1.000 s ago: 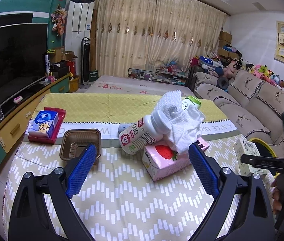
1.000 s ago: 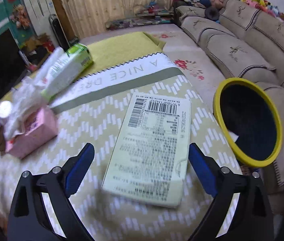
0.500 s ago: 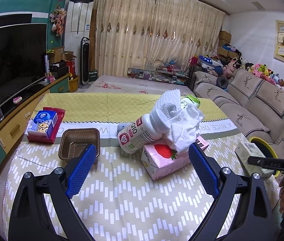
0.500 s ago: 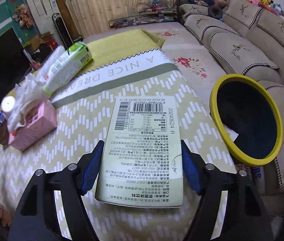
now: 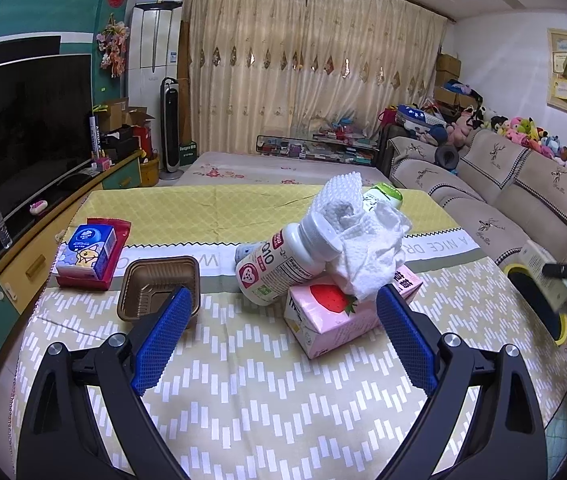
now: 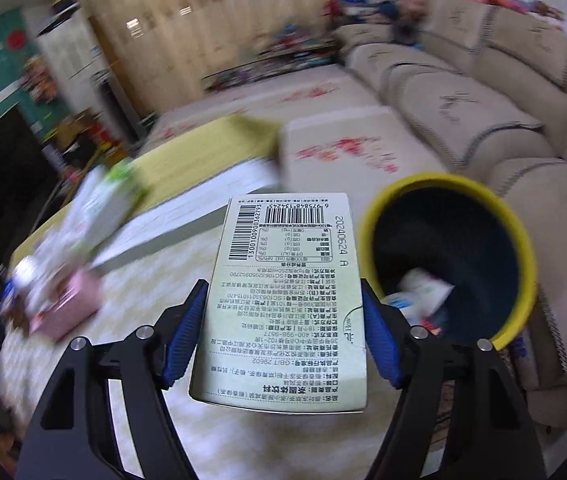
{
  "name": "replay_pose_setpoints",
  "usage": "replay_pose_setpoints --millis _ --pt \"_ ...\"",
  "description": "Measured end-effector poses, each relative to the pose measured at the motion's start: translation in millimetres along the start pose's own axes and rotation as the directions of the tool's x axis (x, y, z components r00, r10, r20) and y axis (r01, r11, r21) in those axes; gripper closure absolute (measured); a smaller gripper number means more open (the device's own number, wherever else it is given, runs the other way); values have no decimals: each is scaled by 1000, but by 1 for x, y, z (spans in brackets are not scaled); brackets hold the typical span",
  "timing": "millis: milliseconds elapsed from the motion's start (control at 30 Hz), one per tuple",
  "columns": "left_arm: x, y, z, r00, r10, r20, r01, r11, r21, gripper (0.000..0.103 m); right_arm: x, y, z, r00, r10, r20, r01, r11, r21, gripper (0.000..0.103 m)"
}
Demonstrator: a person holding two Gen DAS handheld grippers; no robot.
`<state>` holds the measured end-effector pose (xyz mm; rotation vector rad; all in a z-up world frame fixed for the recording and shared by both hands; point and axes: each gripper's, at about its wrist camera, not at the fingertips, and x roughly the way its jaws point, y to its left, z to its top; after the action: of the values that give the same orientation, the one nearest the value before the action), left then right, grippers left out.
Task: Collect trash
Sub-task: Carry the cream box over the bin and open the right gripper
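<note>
Right gripper (image 6: 283, 336) is clamped on the pale green carton (image 6: 283, 300), both blue pads pressed to its sides, and the carton is held off the patterned tablecloth (image 6: 131, 320) just beside the yellow-rimmed bin (image 6: 519, 240), in which some wrappers are seen. Left gripper (image 5: 283, 344) is spread wide with nothing between its fingers, held over the table short of the pink strawberry carton (image 5: 335, 312). On that carton a white bottle (image 5: 283, 260) and crumpled tissue (image 5: 367, 240) are piled; a brown tray (image 5: 151, 280) is seen to the left.
</note>
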<state>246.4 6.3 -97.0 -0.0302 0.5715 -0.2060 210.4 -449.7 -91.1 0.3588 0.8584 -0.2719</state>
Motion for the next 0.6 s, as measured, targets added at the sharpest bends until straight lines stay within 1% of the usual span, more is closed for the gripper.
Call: replay_pose_setpoints --millis 33,133,167,233,300,367,433,467,533,600 --pt "0 -1 0 1000 -1 1 1 1000 5 11 7 -16 7 999 -37 -1 37 999 31 34" --pt "0 -4 0 1000 0 3 0 1000 17 11 28 -48 18 993 -117 -13 118 990 82 34" --pt "0 -5 0 1000 1 3 -1 1000 21 11 40 -59 21 989 -146 -32 149 984 97 34" --pt "0 -6 0 1000 2 3 -2 1000 28 11 56 -74 23 985 -165 -57 171 978 122 34" --pt "1 -6 0 1000 5 0 -5 999 33 11 73 -86 25 975 -202 -88 212 968 131 34" --pt "2 -6 0 1000 7 -2 -6 999 34 11 86 -95 26 968 -222 -118 237 962 135 33" --pt "3 -6 0 1000 12 -5 -12 999 35 11 92 -97 26 960 -252 -120 267 953 140 33" --pt "3 -7 0 1000 16 -6 -15 999 36 11 90 -95 26 959 -261 -107 275 952 137 32" --pt "4 -5 0 1000 21 -9 -21 999 35 11 86 -89 25 964 -253 -87 263 955 136 32" --pt "4 -2 0 999 31 -8 -31 999 32 11 75 -79 24 975 -216 -57 222 966 131 32"
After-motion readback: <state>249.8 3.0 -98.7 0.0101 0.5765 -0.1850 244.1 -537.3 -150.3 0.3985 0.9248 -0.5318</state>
